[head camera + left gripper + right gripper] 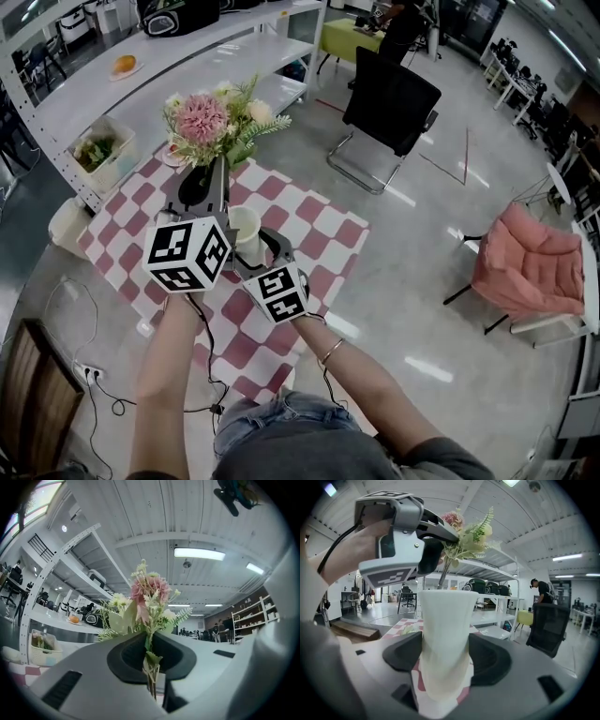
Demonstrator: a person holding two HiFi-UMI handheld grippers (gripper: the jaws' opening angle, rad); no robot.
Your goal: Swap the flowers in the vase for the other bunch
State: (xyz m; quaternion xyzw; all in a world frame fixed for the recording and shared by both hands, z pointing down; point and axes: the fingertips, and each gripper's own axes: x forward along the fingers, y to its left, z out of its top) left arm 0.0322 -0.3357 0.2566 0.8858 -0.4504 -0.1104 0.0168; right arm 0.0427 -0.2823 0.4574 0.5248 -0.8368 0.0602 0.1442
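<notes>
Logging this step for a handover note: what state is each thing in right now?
flower bunch: blooms up, stems pinched in the left tool, stem ends near the rim of the vase.
left tool: shut on the flower bunch.
vase: upright on the checked cloth, mouth looks empty.
right tool: shut on the vase.
checked cloth: spread flat.
</notes>
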